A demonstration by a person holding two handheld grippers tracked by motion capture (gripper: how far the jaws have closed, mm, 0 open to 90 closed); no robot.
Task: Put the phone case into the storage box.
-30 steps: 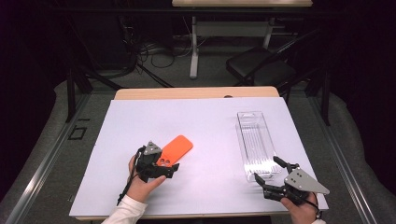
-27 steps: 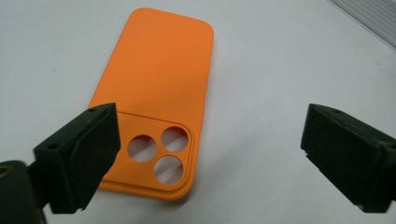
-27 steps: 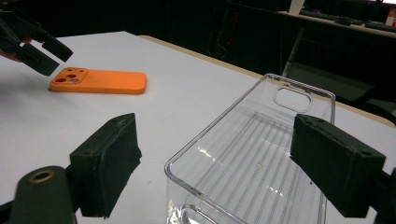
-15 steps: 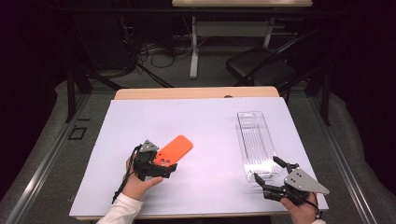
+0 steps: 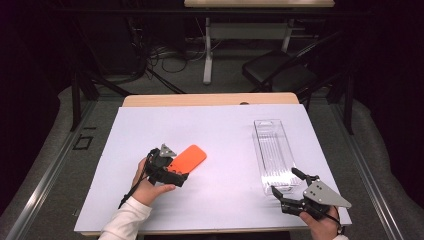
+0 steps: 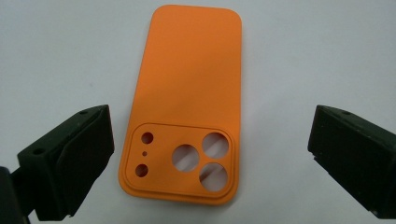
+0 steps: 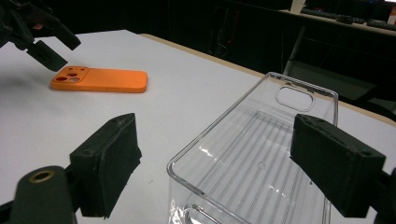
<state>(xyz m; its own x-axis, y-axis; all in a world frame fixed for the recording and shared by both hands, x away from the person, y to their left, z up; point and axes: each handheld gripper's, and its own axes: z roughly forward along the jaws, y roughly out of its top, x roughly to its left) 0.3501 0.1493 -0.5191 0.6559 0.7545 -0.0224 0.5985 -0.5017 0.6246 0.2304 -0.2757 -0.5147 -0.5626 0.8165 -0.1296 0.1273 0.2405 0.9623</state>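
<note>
An orange phone case [image 5: 187,159] lies flat on the white table cover, back side up, with its camera cut-outs toward my left gripper [image 5: 176,169]. In the left gripper view the case [image 6: 191,79] has its camera end between the jaws of the left gripper [image 6: 210,158]. The jaws have just been opening and stand wide, touching nothing. A clear plastic tray [image 5: 272,150] lies at the right. My right gripper [image 5: 285,181] is open at its near end. In the right gripper view the tray's [image 7: 261,154] near corner sits between the spread jaws of that gripper [image 7: 222,158], and the orange case [image 7: 100,79] lies farther off.
The white cover [image 5: 225,125] spans the wooden table [image 5: 210,100]. A dark chair [image 5: 280,75] and cables on the floor are beyond the far edge. Metal rails run along both sides of the table.
The left gripper's jaws stand a little wider around the orange case, and the hand has shifted slightly. The case, the clear tray and the right gripper have stayed put.
</note>
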